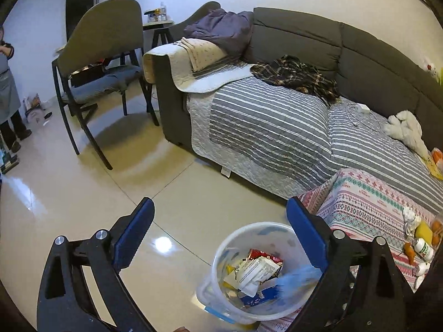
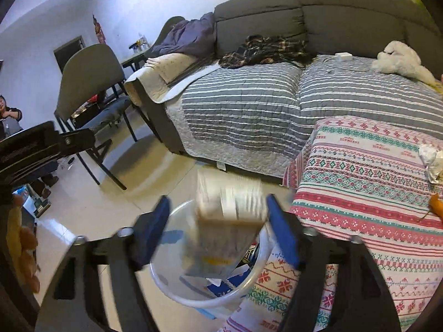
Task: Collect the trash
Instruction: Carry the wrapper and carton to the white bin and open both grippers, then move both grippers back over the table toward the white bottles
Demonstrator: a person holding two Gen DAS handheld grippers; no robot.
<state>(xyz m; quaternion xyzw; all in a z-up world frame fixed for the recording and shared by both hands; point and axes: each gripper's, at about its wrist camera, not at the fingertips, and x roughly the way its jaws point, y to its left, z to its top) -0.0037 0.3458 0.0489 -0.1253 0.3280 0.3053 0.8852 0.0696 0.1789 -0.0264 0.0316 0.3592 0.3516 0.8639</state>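
Note:
A clear plastic trash bin [image 1: 221, 254] stands on the tiled floor beside the table, holding several cartons and wrappers [image 1: 257, 274]. My left gripper [image 1: 220, 235] is open and empty above the bin's left rim. In the right wrist view my right gripper [image 2: 217, 229] is open above the bin [image 2: 166, 274]. A blurred white carton [image 2: 229, 199] sits between its fingers, apart from both pads, over the bin's mouth. A crumpled tissue [image 1: 411, 217], a small white bottle [image 1: 423, 247] and orange pieces [image 1: 409, 251] lie on the table.
A low table with a patterned pink cloth [image 2: 360, 171] is at right. A grey sofa with a striped quilt [image 1: 277, 127] is behind. A chair [image 1: 105, 55] stands at left, with a person [image 1: 8, 94] beyond.

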